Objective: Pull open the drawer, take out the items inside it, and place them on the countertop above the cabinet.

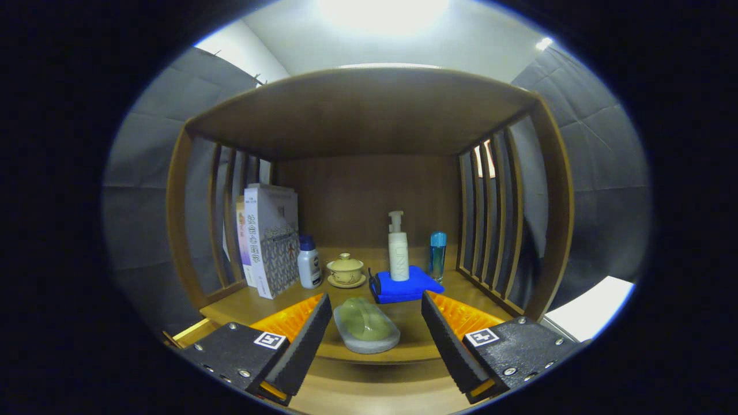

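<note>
Your gripper (pixel 376 331) is spread wide and holds nothing. The soap dish (pixel 366 325) lies between the fingers on the table (pixel 242 302), near its front edge. I think it is placed; draw straight back without touching it.

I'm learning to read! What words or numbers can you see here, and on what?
White pump bottle: upright lettering, too blurred to read.
Book spines: characters, too small to read.
Gripper, open with the soap dish between its fingers: square code markers, no words.
</note>
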Motion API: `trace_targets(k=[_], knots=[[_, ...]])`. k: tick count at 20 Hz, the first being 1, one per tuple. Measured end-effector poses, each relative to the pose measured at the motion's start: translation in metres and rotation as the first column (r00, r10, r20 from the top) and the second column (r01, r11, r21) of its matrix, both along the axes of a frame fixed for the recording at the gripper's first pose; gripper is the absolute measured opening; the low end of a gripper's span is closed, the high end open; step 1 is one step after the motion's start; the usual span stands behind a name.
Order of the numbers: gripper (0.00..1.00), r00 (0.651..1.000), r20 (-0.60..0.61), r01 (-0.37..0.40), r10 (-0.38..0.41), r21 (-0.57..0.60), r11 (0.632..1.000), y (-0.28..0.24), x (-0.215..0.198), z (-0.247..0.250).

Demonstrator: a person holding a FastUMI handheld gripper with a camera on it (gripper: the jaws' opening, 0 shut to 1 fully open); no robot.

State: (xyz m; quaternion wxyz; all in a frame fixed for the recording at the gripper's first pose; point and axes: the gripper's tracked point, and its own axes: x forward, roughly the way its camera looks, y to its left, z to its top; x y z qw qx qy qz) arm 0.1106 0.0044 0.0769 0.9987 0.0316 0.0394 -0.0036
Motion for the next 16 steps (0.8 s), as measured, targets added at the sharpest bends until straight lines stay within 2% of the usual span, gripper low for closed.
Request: trace_targets(k=[11,16], knots=[[0.97,0.998,0.049,0.046,-0.045,-0.025,0.999,0.004,-0.086,-0.009],[0.97,0.997,0.049,0.060,-0.059,-0.011,0.998,0.013,-0.123,-0.029]])
